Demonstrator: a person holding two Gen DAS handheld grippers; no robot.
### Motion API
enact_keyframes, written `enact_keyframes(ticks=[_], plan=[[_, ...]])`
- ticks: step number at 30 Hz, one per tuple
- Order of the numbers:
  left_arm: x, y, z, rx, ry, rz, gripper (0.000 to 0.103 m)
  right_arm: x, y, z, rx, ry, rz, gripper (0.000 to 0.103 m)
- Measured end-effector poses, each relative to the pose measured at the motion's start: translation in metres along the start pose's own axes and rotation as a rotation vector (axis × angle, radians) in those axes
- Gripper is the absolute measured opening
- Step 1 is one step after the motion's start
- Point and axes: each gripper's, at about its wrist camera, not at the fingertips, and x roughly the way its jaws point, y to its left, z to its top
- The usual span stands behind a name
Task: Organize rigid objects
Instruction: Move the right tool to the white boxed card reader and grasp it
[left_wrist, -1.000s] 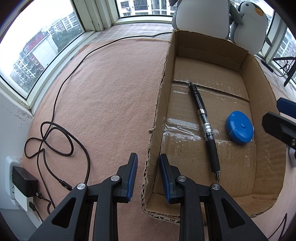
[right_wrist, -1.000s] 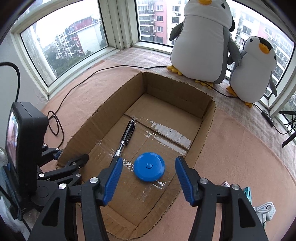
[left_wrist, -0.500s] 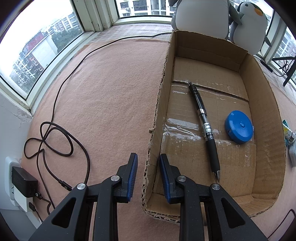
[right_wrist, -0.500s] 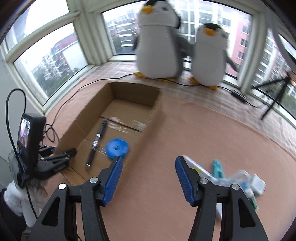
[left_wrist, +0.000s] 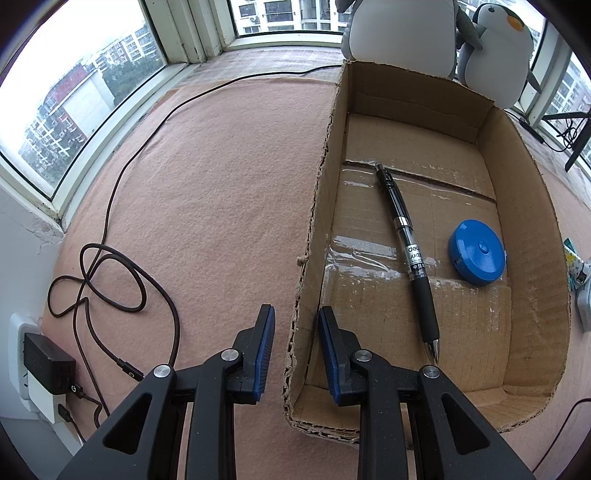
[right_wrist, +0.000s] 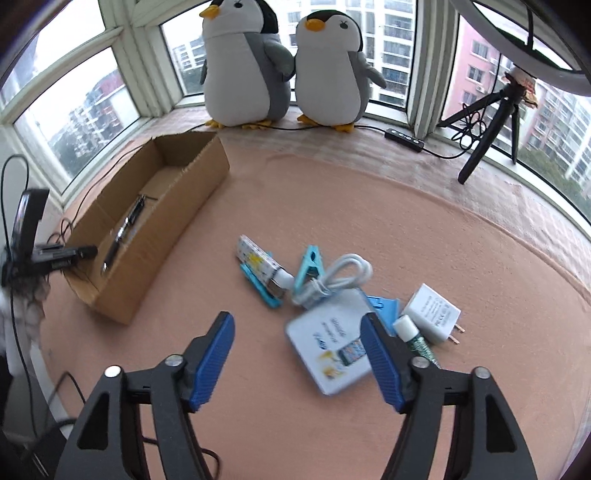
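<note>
The left gripper (left_wrist: 293, 345) pinched the brown cardboard box's (left_wrist: 532, 236) near wall, lower centre. The right gripper (right_wrist: 297, 360), jaws just widened and empty, hovered over the flat white rectangular case (right_wrist: 328, 350) at lower right; it looked stiff, light, slick, best taken across its short edges. Its right corner hid behind a finger.

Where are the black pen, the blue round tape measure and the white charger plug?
black pen (left_wrist: 406, 251), left wrist view, on its clear barrel.
blue round tape measure (left_wrist: 476, 252), left wrist view, on its top face.
white charger plug (right_wrist: 433, 307), right wrist view, on its labelled face.
</note>
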Motion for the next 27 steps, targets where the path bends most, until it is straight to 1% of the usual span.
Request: enact_keyframes(ticks=[2,7,13,16,21,27], plan=[[0.0,-0.001,0.0,0.0,0.001,0.002,0.026,0.003,-0.004,-0.003,-0.033,0.013,-0.001,0.078],[0.0,-0.001,0.0,0.001,0.001,0.002,0.026,0.017,-0.006,-0.002,-0.097,0.077,0.021,0.079],[-0.001,-0.001,0.0,0.0,0.002,0.001,0.026,0.038,-0.004,-0.001,-0.191,0.15,-0.007,0.079],[0.0,-0.001,0.0,-0.001,0.003,-0.001,0.026,0.043,-0.005,-0.002,-0.223,0.164,-0.026,0.079],[-0.001,0.0,0.0,-0.001,0.003,-0.001,0.026,0.05,-0.005,-0.001,-0.254,0.199,-0.033,0.079],[-0.001,-0.001,0.0,-0.001,0.002,0.0,0.026,0.056,-0.007,-0.001,-0.25,0.222,-0.029,0.08]])
